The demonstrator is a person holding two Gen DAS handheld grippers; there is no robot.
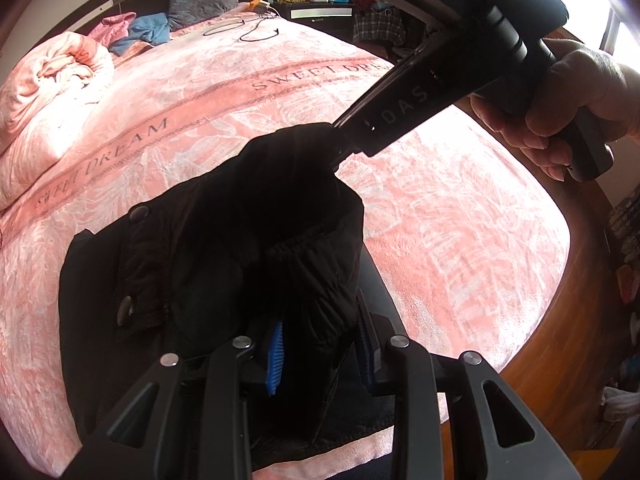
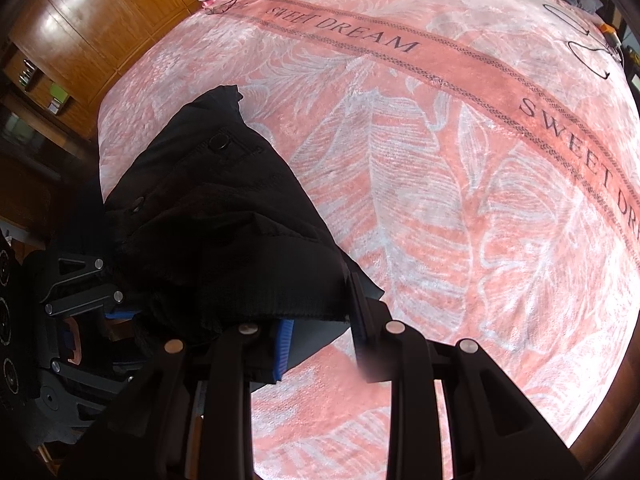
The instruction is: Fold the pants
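Black pants (image 1: 224,248) with snap buttons hang bunched above the pink bed. My left gripper (image 1: 320,356) is shut on a fold of the pants near the waistband, blue pads (image 1: 276,356) pressed on the cloth. My right gripper (image 1: 338,148) comes in from the upper right in the left wrist view and grips another part of the pants. In the right wrist view the right gripper (image 2: 320,336) is shut on the black cloth (image 2: 216,220); the left gripper (image 2: 80,308) shows at the left edge, also in the cloth.
A pink "SWEET DREAM" blanket (image 1: 460,240) covers the bed. A rolled pink duvet (image 1: 52,92), blue and pink clothes (image 1: 136,32) and a grey pillow (image 1: 200,6) lie at the head. A black cable (image 2: 588,52) lies on the bed. A wooden wardrobe (image 2: 92,28) stands beside it.
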